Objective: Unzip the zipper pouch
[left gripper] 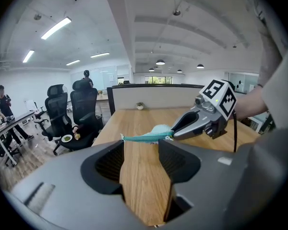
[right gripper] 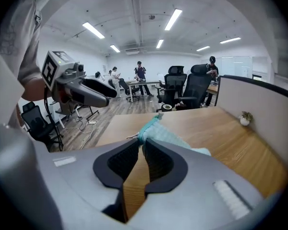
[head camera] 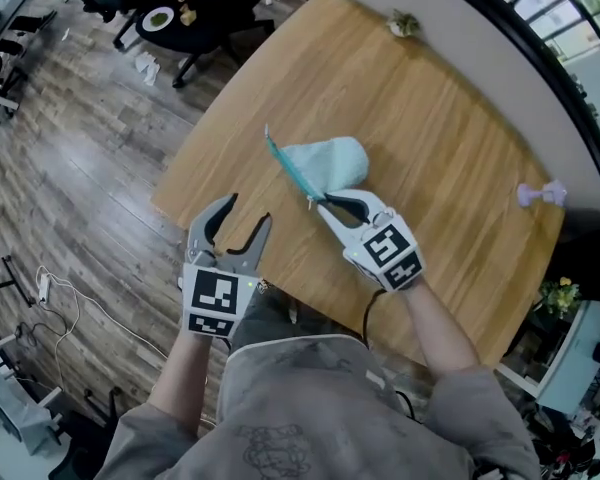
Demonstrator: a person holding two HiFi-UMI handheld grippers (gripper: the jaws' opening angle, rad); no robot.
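Observation:
A light blue zipper pouch [head camera: 330, 161] lies on the wooden table [head camera: 440, 118], its teal zipper [head camera: 283, 165] running along its left edge. My right gripper [head camera: 318, 202] is shut on the near end of the pouch, beside the zipper's end; in the right gripper view its jaws [right gripper: 141, 143] pinch the teal corner of the pouch [right gripper: 170, 139]. A thin metal tab sticks out just left of that pinch. My left gripper [head camera: 247, 210] stands open over the table's near left edge, apart from the pouch, with nothing between its fingers [left gripper: 140, 150]. From there the zipper [left gripper: 144, 137] shows edge-on.
A small potted plant [head camera: 404, 24] sits at the table's far edge. A pale purple object [head camera: 540, 194] lies near its right edge. Office chairs [head camera: 195, 8] stand on the wood floor beyond the left side. A low partition [left gripper: 149, 97] backs the table. People stand far off.

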